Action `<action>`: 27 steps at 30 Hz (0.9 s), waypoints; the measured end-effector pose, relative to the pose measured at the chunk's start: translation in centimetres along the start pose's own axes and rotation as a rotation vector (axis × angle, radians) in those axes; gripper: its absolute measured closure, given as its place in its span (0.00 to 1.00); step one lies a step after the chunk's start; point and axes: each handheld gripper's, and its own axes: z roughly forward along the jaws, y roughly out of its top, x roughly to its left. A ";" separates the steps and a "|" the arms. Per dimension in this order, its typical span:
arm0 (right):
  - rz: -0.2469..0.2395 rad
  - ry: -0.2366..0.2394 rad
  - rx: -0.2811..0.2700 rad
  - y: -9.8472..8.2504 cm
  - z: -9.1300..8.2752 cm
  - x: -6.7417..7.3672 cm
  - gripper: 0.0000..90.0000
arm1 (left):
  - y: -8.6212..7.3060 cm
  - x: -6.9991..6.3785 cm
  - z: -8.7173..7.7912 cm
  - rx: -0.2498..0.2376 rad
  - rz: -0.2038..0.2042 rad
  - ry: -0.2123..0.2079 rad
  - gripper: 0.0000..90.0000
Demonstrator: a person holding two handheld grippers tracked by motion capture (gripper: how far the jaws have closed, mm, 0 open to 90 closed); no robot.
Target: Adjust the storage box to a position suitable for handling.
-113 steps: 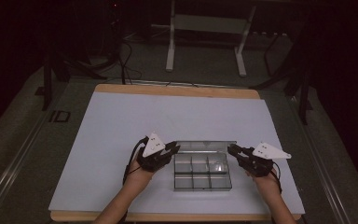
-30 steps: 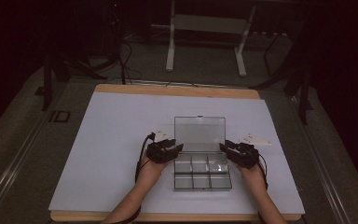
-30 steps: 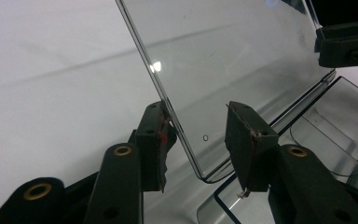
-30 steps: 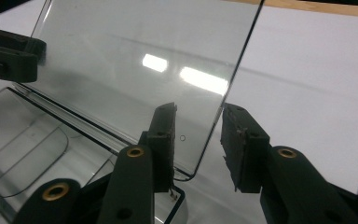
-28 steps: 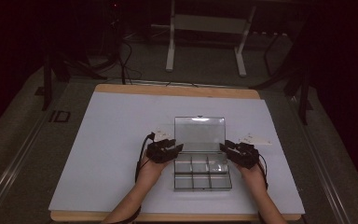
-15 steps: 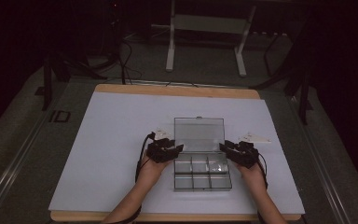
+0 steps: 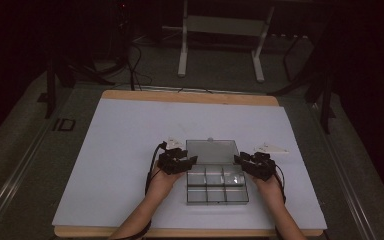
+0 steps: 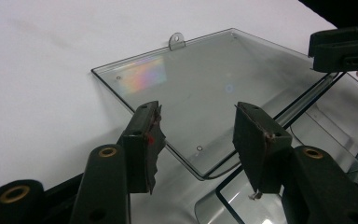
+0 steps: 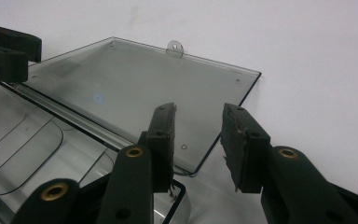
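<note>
A clear plastic compartment box [image 7: 217, 202] sits on the white table near its front edge. Its lid [image 7: 212, 150] is swung back and lies flat on the table behind the box, with the latch tab [image 8: 177, 40] at the far edge. My left gripper [image 7: 190, 161] hovers at the lid's left hinge corner [image 8: 200, 70]. Its jaws [image 8: 196, 112] have just been opening, and the pads press on nothing. My right gripper [image 7: 240, 159] is at the lid's right hinge corner [image 9: 135, 79], open [image 9: 198, 112], over the lid edge without touching it.
The white table top [image 7: 120, 150] extends wide to the left and behind the lid, ending in a wooden edge [image 7: 190, 96] at the back. A metal stand [image 7: 220, 40] rises on the floor beyond the table. Both forearms come in from the bottom.
The lid, shut at first and then raised and tilted back, has dropped flat onto the table. Both hands stay beside the hinge corners.
</note>
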 end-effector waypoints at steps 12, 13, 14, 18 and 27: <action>-0.023 -0.005 -0.015 0.5 -0.9 -0.1 0.64 | 0.3 -0.4 -1.3 -0.016 0.035 -0.016 0.53; -0.026 0.001 -0.018 0.6 -1.1 -0.2 0.61 | 0.4 -0.6 -1.5 -0.022 0.034 -0.015 0.53; -0.026 0.001 -0.018 0.6 -1.1 -0.2 0.61 | 0.4 -0.6 -1.6 -0.024 0.037 -0.018 0.53; -0.045 0.015 -0.021 0.7 -1.7 -0.3 0.55 | 0.4 -1.0 -2.3 -0.028 0.058 -0.025 0.49; -0.085 0.026 -0.035 0.7 -2.7 -0.3 0.41 | -0.1 -1.3 -3.2 -0.030 0.079 -0.025 0.44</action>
